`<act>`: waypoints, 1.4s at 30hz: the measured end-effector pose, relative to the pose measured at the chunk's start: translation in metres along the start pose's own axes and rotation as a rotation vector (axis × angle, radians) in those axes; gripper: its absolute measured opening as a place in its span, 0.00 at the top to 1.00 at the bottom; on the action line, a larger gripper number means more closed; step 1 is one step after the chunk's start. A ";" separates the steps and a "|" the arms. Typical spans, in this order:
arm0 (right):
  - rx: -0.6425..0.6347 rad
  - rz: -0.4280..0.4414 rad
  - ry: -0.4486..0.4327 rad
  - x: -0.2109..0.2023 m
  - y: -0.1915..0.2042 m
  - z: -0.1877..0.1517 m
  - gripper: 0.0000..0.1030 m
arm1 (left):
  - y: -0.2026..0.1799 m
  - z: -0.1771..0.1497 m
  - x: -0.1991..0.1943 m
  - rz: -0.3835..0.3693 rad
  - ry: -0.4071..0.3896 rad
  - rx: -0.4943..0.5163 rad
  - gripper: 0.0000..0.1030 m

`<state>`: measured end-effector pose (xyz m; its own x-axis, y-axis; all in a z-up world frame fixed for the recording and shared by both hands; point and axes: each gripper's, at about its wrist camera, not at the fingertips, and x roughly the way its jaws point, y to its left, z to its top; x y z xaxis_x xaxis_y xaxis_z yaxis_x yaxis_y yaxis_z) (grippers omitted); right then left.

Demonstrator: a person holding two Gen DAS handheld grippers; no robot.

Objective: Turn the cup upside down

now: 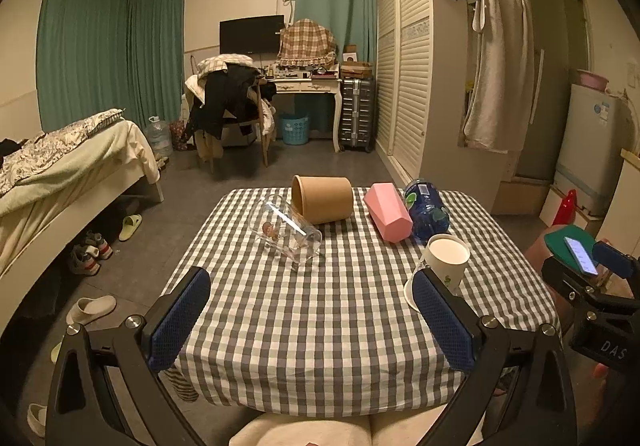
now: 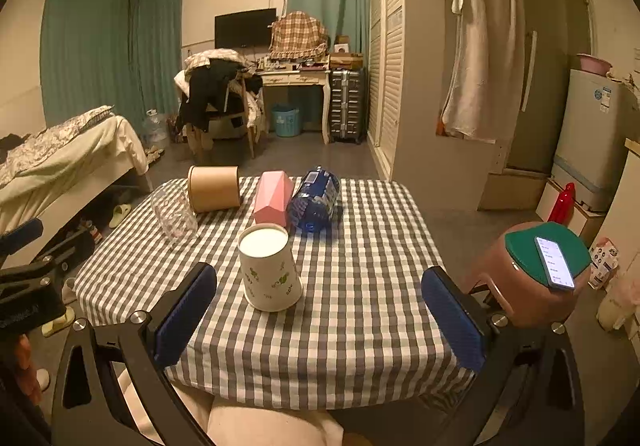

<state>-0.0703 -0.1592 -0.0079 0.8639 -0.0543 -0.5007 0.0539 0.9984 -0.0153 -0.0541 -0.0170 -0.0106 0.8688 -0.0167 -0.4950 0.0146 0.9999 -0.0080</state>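
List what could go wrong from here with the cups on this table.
1. The white paper cup already stands mouth-down; gripping it again would probably undo the flip.
2. The glass cup lies on its side near the table's left edge and might roll off.
3. Both the left claw and right claw are open; thin paper walls could crush.

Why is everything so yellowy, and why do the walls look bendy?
Both wrist views are lit by warm, dim indoor light, so colours turn yellowish. The fisheye lenses bow the wardrobe and leave dark corners. In the left wrist view, the clear glass cup shows glare streaks.
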 end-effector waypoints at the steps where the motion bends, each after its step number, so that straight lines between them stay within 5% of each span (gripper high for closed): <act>1: -0.001 -0.002 -0.002 0.000 0.000 0.001 0.00 | 0.000 0.000 0.000 -0.001 0.002 -0.002 0.00; 42: -0.012 0.004 0.016 0.006 0.005 -0.001 0.00 | 0.003 -0.004 0.003 0.015 0.015 -0.020 0.00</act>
<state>-0.0656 -0.1546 -0.0115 0.8557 -0.0506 -0.5149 0.0446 0.9987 -0.0241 -0.0534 -0.0140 -0.0158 0.8614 -0.0018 -0.5079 -0.0082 0.9998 -0.0174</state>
